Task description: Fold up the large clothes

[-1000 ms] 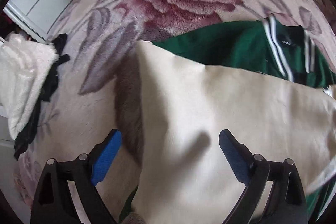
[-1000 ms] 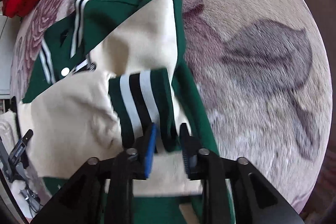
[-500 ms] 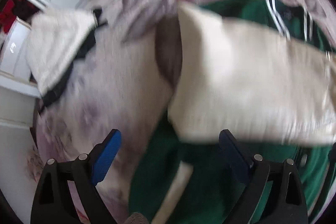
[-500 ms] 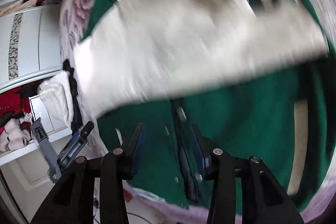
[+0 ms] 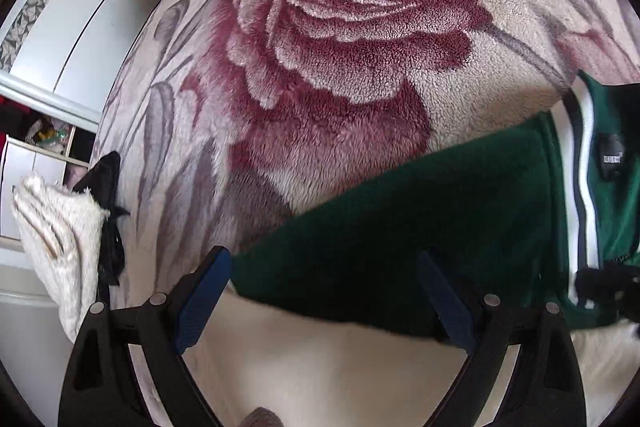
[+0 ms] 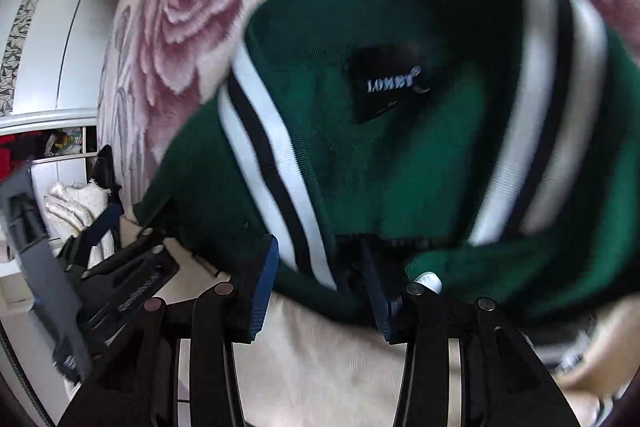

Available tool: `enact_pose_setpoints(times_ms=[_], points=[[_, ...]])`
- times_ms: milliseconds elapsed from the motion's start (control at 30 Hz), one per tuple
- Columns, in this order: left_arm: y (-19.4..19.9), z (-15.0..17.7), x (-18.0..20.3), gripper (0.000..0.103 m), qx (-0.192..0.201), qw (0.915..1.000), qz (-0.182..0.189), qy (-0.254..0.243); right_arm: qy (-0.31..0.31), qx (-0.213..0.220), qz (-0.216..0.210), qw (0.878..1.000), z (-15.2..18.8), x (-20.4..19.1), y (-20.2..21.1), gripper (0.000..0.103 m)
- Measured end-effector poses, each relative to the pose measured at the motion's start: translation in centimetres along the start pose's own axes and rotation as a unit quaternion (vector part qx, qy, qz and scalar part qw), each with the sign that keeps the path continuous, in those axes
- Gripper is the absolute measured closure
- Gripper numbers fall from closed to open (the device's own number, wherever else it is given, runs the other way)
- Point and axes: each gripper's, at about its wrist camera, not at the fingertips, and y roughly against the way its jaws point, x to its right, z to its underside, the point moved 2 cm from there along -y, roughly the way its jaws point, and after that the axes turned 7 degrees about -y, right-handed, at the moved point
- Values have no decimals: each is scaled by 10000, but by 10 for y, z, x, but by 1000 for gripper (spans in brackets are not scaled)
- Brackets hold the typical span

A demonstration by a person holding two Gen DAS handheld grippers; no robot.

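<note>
The left tool (image 5: 324, 291) pointed steeply down at the bed, its blue-padded jaws spread wide and released, nothing pressed between them; the green shoulder of the garment and a cream sleeve lay under the gap. The right tool (image 6: 320, 279) also angled downward over the collar, its jaws standing partly apart, with the striped collar edge lying between the pads; whether the pads pressed on it could not be told through the blur.

The dark green varsity jacket with cream sleeves (image 5: 400, 235) lay flat on the plush cream blanket printed with a large burgundy rose (image 5: 340, 27). Its ribbed collar (image 6: 264, 147) carried white and black stripes, and a black label (image 6: 390, 83) with pale lettering showed inside the neck. A white snap button (image 6: 428, 281) sat just beside the right tool's right pad.

In the left wrist view the jacket's shoulder edge ran from seven o'clock up toward two o'clock, the collar at three o'clock. In the right wrist view the neck opening faced twelve o'clock, with the cream sleeve (image 6: 320, 367) at six o'clock.
</note>
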Motion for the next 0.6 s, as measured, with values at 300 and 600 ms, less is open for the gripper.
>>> enact_pose_setpoints(times_ms=[300,600], points=[[6,-7,-9,7,144,9994,218,241,38,1235,234,9921,-12,-15,39,101],[33,-18,-11,7,520,9986,-7,109,-356,869,241,9953,-41,-21,33,100]])
